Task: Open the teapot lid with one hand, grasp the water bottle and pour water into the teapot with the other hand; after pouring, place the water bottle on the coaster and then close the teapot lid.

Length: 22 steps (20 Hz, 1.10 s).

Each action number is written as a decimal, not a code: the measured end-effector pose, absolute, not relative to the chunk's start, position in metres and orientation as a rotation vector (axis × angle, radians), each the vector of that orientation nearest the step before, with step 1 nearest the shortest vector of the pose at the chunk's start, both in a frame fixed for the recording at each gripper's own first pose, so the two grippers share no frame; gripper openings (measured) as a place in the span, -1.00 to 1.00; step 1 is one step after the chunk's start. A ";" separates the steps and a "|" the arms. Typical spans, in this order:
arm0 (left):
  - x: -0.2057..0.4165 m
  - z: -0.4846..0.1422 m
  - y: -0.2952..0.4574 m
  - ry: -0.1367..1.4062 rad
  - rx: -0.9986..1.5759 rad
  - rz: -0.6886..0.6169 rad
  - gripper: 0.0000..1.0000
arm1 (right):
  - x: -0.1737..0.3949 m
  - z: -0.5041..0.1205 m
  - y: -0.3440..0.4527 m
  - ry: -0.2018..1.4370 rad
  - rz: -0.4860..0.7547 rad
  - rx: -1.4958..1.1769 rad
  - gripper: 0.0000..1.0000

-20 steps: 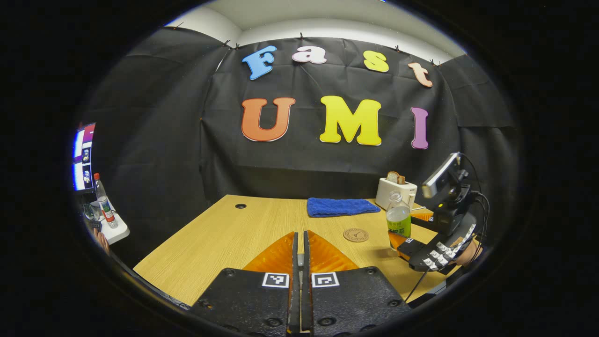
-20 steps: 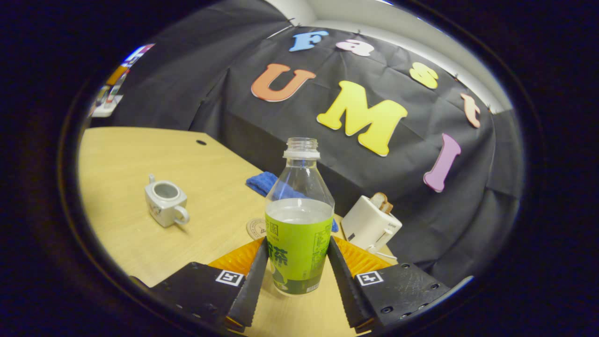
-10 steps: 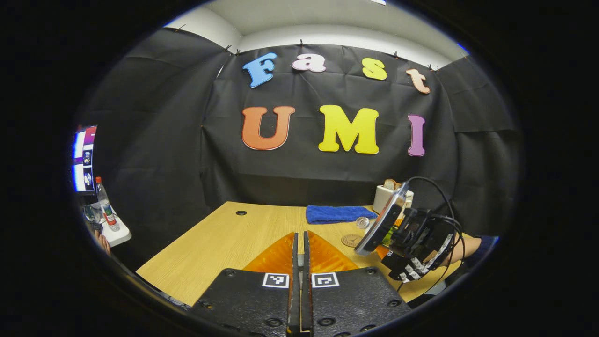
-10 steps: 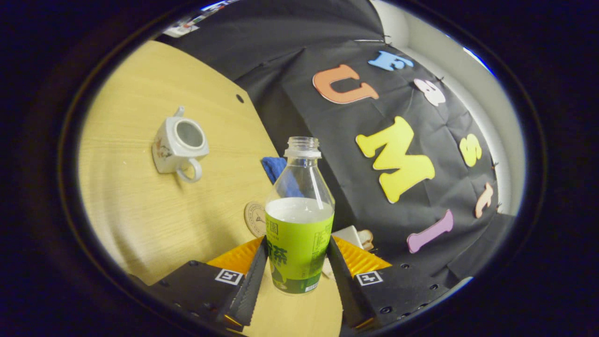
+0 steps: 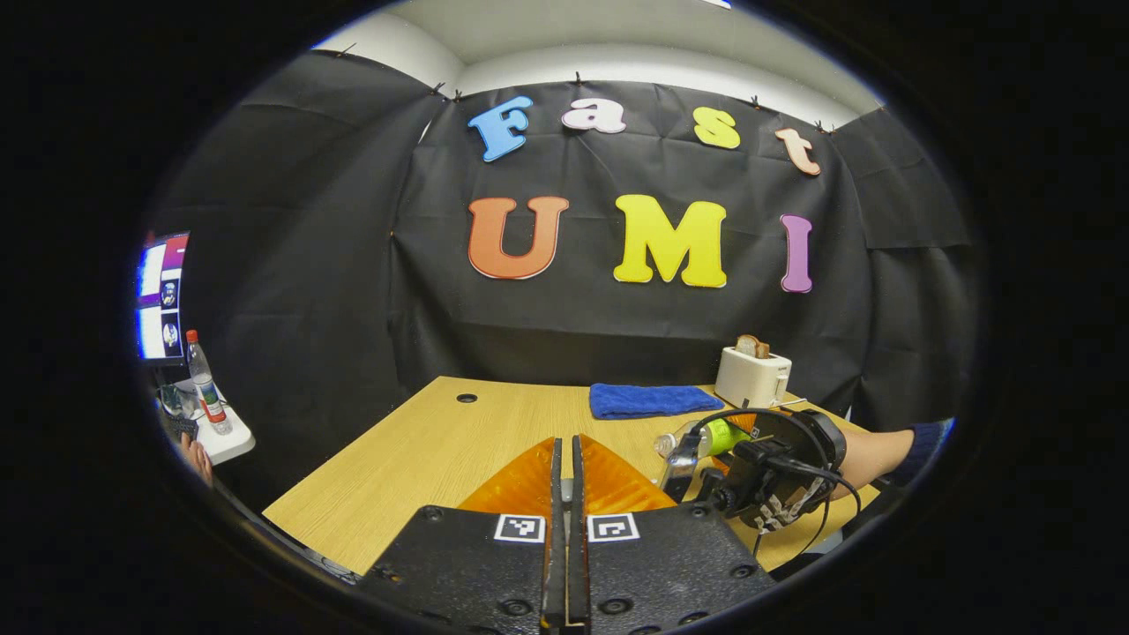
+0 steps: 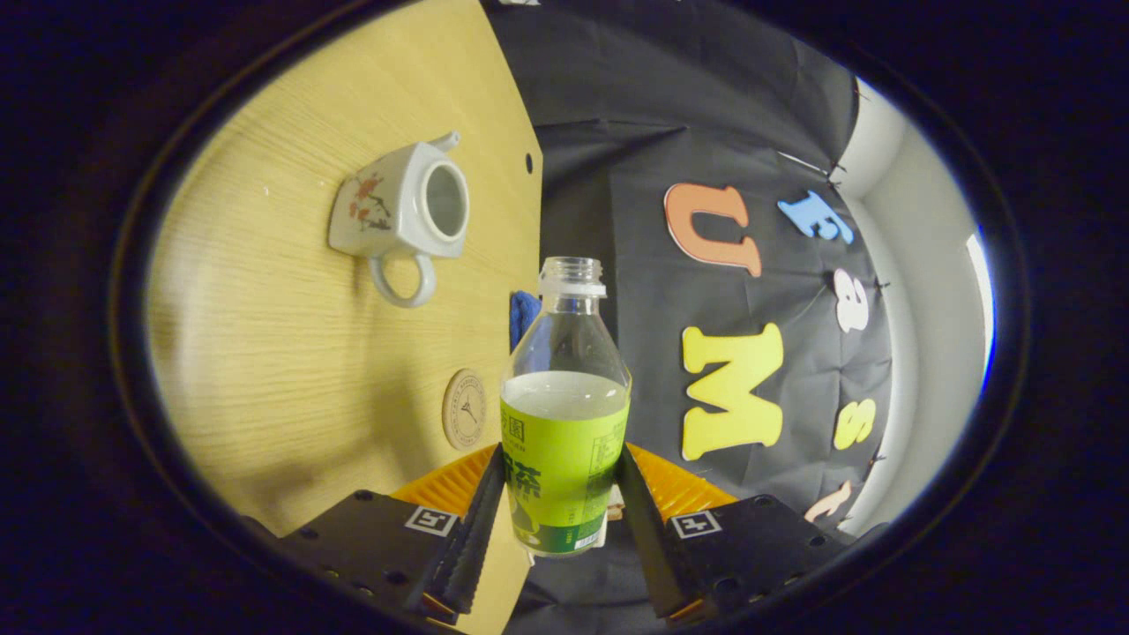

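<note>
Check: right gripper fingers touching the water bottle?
Touching. The right gripper view shows the right gripper with both fingers pressed against the water bottle, one on each side of its green label, no gap on either side.

Water bottle (image 6: 564,423) showing green label; teapot (image 6: 401,212) white w/ red floral print; cloth (image 5: 651,399) blue; worktop (image 6: 291,353) light woodgrain.

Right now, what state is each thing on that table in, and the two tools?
Teapot: lid off, mouth open.
Water bottle: uncapped, partly full, tipped sideways above the table.
Coaster: bare.
Toaster: bread in its slot.
Right tool: shut on the water bottle.
Left tool: shut; contents not visible.
</note>
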<state>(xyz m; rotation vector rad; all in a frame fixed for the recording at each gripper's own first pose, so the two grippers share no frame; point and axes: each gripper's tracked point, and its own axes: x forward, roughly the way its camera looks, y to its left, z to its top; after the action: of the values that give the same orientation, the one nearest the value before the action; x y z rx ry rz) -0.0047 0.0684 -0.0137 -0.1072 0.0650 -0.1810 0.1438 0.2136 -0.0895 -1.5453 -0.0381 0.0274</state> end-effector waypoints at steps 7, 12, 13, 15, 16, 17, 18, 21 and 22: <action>-0.005 -0.014 0.073 0.067 -0.107 -0.176 -0.93 | 0.143 -0.084 0.228 -0.086 0.005 -1.755 0.45; -0.006 -0.012 0.069 0.057 -0.110 -0.195 -0.92 | 0.143 -0.083 0.234 -0.129 -0.009 -1.859 0.48; -0.006 -0.013 0.069 0.058 -0.111 -0.195 -0.92 | 0.143 -0.083 0.235 -0.137 -0.011 -1.877 0.45; -0.006 -0.012 0.069 0.059 -0.111 -0.198 -0.93 | 0.143 -0.081 0.236 -0.149 -0.019 -1.904 0.45; -0.006 -0.012 0.070 0.057 -0.111 -0.198 -0.93 | 0.143 -0.080 0.237 -0.158 -0.023 -1.911 0.45; -0.006 -0.012 0.070 0.056 -0.111 -0.199 -0.93 | 0.143 -0.077 0.239 -0.171 -0.028 -1.921 0.48; -0.006 -0.013 0.070 0.056 -0.112 -0.199 -0.92 | 0.142 -0.075 0.240 -0.191 -0.039 -1.935 0.45; -0.005 -0.014 0.070 0.061 -0.115 -0.203 -0.93 | 0.141 -0.075 0.241 -0.225 -0.038 -1.949 0.45; -0.005 -0.015 0.070 0.066 -0.116 -0.200 -0.93 | 0.140 -0.074 0.241 -0.232 -0.037 -1.955 0.48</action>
<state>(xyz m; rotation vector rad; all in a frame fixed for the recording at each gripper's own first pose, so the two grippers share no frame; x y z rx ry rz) -0.0047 0.0699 -0.0147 -0.1158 0.0657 -0.2003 0.1402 0.2415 -0.0741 -1.9547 -0.2316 -0.0372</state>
